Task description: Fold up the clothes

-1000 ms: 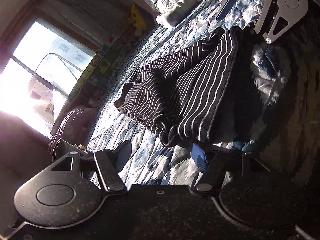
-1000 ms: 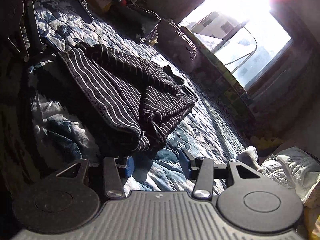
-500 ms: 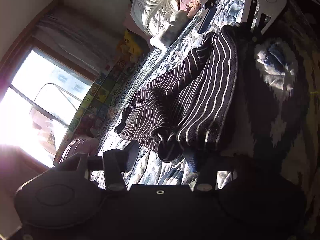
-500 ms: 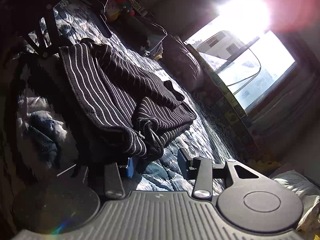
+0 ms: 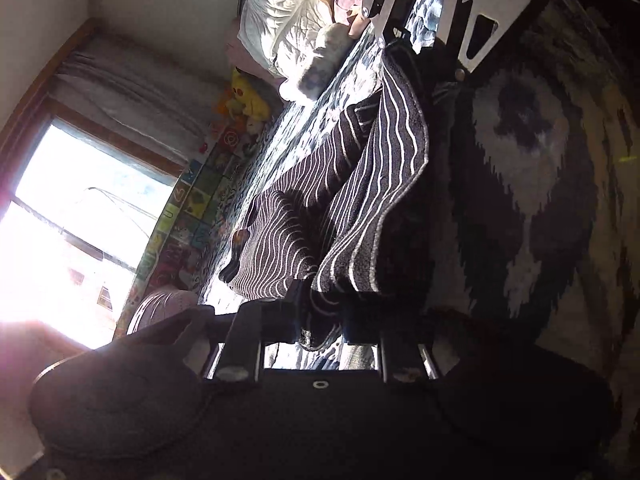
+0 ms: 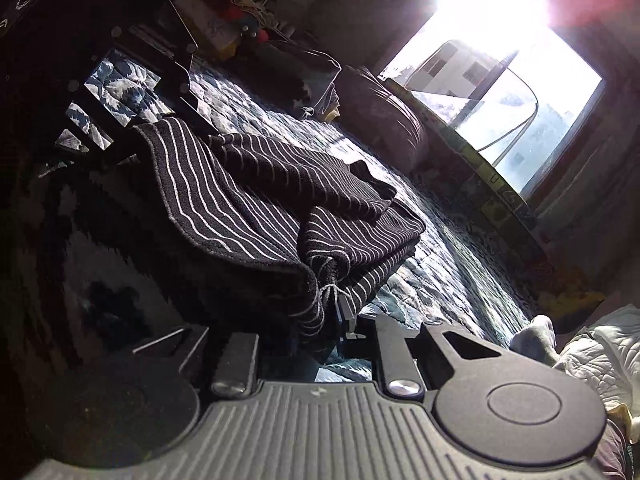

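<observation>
A dark garment with thin white stripes (image 5: 372, 184) lies partly folded on the blue patterned quilt (image 5: 520, 160). My left gripper (image 5: 320, 320) is shut on one near corner, with the fabric bunched between its fingers. At the top of the left wrist view, my right gripper (image 5: 416, 36) holds the other end of the same edge. In the right wrist view the garment (image 6: 240, 200) gathers into a pinched knot in my right gripper (image 6: 326, 316). My left gripper (image 6: 128, 136) shows dark at the upper left, at the far corner. The edge between the two grippers is raised off the quilt (image 6: 440, 272).
White pillows (image 5: 288, 20) and yellow plush toys (image 5: 244, 100) sit at the head of the bed. A bright window (image 5: 80, 220) glares along the far side, with a round striped cushion (image 5: 160, 308) below it. A dark cushion (image 6: 384, 120) and piled items (image 6: 296, 68) lie beyond the garment.
Both grippers moved in onto the garment's near edge and went from open to shut on its corners. That edge now stands lifted off the quilt.
</observation>
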`<state>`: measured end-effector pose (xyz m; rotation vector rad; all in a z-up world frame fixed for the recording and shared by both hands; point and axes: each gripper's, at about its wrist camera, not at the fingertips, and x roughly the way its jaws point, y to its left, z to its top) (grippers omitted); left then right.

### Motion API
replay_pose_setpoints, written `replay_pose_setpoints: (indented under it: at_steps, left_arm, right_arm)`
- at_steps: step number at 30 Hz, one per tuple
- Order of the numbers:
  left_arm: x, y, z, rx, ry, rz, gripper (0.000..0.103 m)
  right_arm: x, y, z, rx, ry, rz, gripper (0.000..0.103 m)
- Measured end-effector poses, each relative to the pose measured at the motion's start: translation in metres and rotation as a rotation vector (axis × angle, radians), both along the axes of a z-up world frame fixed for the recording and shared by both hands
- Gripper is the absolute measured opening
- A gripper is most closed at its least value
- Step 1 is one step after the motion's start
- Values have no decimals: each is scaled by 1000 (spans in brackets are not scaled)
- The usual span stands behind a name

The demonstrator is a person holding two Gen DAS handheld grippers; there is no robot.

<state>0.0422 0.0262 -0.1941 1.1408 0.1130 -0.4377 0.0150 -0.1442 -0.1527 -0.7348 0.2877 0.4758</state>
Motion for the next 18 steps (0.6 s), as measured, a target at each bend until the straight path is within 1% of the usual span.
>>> replay_pose_setpoints:
  at_steps: [4,5,6,8,11,13,15,18]
  left_arm:
    - [-23,2,15,-8,40,-15,16]
    - [-32,4,21,-15,76,-21,15]
    - [-37,3,27,-27,98,-23,16]
    - [-48,7,41,-70,98,-18,16]
    - [-53,19,71,-251,122,0,18]
    - [-49,26,81,-330,119,19,19]
    - [-36,26,89,-398,138,41,19]
    - [-21,37,100,-567,183,51,19]
  right_arm:
    - [-27,-6,18,37,34,11,18]
    - [-35,-8,25,48,40,14,18]
    - [-44,-9,32,61,22,14,18]
    - [-50,-16,42,107,1,15,18]
    - [-59,-25,57,177,-29,17,19]
    - [-51,-28,63,234,-27,9,18]
    - [-39,-33,71,320,-25,-19,19]
    - [-15,-43,83,457,-7,-64,19]
